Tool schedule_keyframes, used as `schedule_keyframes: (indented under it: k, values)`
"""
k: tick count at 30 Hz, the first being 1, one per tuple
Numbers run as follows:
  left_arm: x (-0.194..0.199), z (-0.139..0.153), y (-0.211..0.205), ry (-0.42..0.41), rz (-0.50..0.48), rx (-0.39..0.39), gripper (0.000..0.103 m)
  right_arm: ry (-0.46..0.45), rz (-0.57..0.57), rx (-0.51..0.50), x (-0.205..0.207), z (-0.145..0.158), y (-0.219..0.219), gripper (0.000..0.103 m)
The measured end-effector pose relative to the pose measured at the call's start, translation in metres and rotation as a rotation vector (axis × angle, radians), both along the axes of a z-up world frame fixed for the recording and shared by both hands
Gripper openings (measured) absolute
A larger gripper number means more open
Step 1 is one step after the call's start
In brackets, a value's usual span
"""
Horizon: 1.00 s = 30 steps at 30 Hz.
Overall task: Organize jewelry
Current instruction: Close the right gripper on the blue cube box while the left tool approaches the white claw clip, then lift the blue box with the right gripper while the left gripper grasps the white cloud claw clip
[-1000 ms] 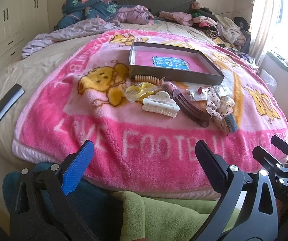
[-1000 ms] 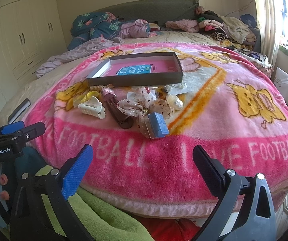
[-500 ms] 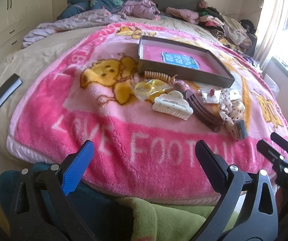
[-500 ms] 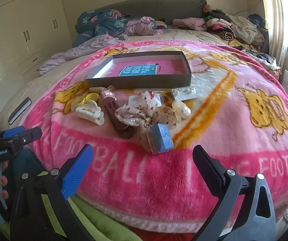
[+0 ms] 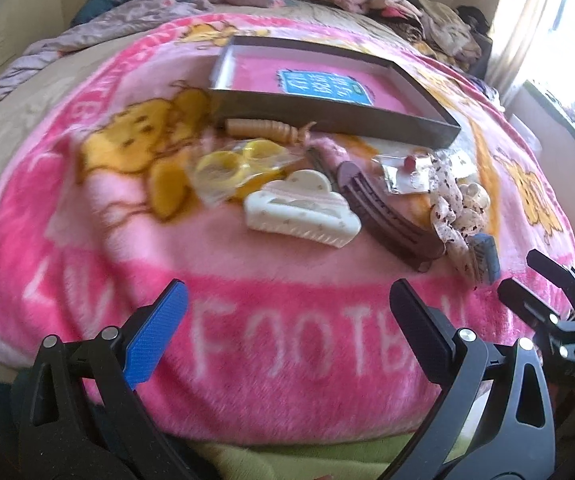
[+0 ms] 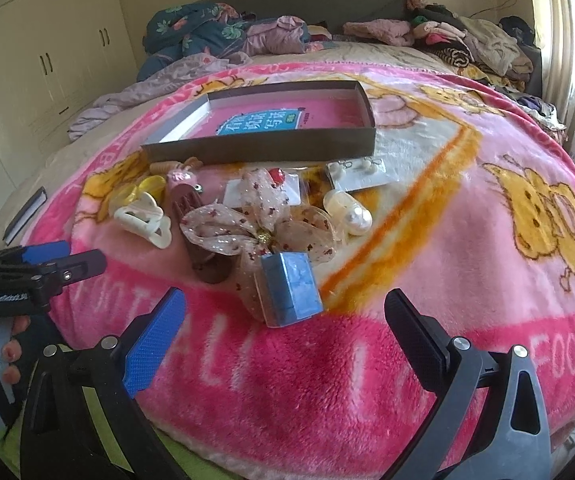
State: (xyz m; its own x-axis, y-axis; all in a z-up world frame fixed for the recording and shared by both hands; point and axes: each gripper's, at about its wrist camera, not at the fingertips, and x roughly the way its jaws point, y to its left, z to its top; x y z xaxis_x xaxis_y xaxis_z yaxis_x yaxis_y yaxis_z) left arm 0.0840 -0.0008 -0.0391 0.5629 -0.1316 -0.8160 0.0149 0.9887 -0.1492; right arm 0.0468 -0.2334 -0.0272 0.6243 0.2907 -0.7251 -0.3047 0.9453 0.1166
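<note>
Nothing is sorted yet: both the left gripper (image 5: pixel 287 312) and right gripper (image 6: pixel 285 320) hang with jaws apart and empty above the blanket (image 6: pixel 467 240), the clips and bow (image 6: pixel 263 228) heaped just before the empty box (image 6: pixel 271 148), so the next move likely means closing on 1 piece.

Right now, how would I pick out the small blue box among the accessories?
On the pink blanket, find the shallow dark tray. The small blue box lies nearest the bed's front edge, against the dotted fabric bow. It is the only blue, boxy item there.
</note>
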Motion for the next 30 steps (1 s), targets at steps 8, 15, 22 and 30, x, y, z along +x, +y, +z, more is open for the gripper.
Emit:
schedule_keyframes:
  k: [8, 15, 22, 30]
  values:
    - [0.031, -0.014, -0.004, 0.029, 0.002, 0.006, 0.093, 0.043, 0.023, -0.007, 0.016, -0.017, -0.001, 0.08]
    - [0.044, -0.022, -0.008, 0.035, -0.015, -0.034, 0.092, 0.08, 0.062, 0.014, 0.029, -0.03, 0.002, 0.057]
    - [0.053, -0.023, -0.011, 0.011, -0.039, -0.061, 0.087, 0.098, 0.108, 0.043, 0.031, -0.032, 0.001, 0.036]
    - [0.055, -0.022, -0.013, -0.003, -0.073, -0.099, 0.066, 0.092, 0.094, 0.092, 0.024, -0.022, -0.018, 0.036]
